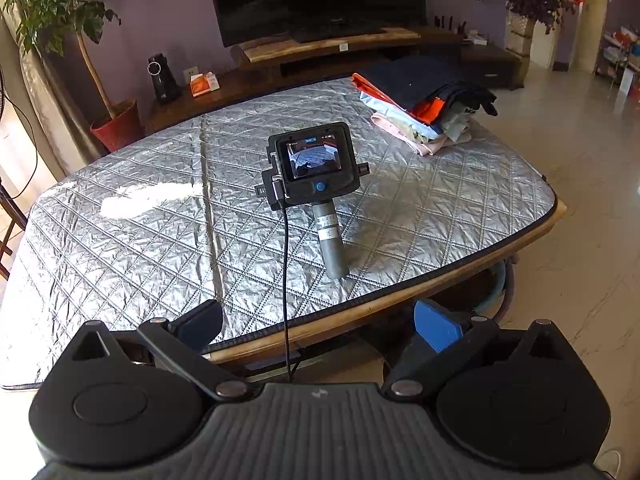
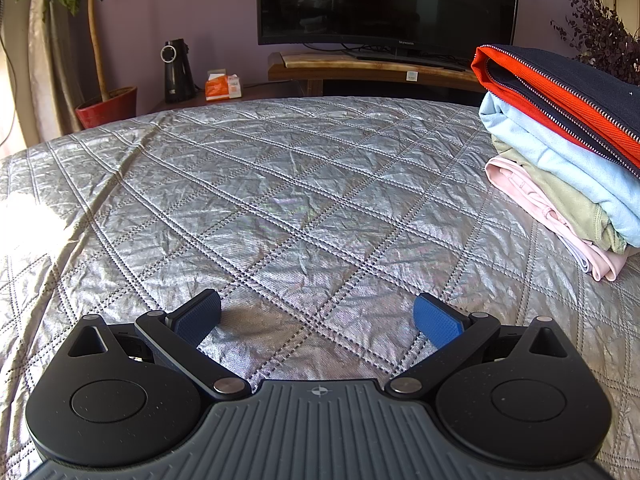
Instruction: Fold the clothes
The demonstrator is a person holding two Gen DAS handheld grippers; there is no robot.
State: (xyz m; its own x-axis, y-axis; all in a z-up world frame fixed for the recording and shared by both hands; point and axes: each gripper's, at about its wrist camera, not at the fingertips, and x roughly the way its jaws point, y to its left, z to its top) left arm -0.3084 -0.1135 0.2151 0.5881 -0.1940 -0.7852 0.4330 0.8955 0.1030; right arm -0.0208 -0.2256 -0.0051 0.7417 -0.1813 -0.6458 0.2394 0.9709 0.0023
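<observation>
Left gripper: your left gripper (image 1: pixel 318 322) is hanging above the near edge of the bench (image 1: pixel 440 280). Its two blue pads are standing wide apart and holding nothing.
Right gripper: your right gripper (image 2: pixel 318 318) is sitting low over the silver quilted cover (image 2: pixel 280 200). Its pads are spread wide too, with nothing between them. In the left wrist view it is lying in the middle of the bench, with its little screen facing you and a black cable (image 1: pixel 286 280) running from it over the bench edge.
Clothes: one stack of folded clothes (image 2: pixel 560 152) is sitting at the far right of the bench. It is ahead and to the right of the right gripper, and well apart from both grippers.
Count: you are looking at five layers in the stack. A dark zip jacket with orange lining (image 2: pixel 560 92) is lying on top, then light blue, green, pink, and a thin pale piece at the bottom.
Around: one dark TV (image 2: pixel 388 0) is standing on a wooden stand (image 2: pixel 360 66) behind the bench. One leafy plant in a red pot (image 2: pixel 108 106) is standing at the left. One black appliance (image 2: pixel 178 72) and one orange box (image 2: pixel 222 86) are sitting near it. One dark purple plant (image 2: pixel 600 36) is standing at the right.
In the way: only bare cover is lying between the right gripper and the stack.
</observation>
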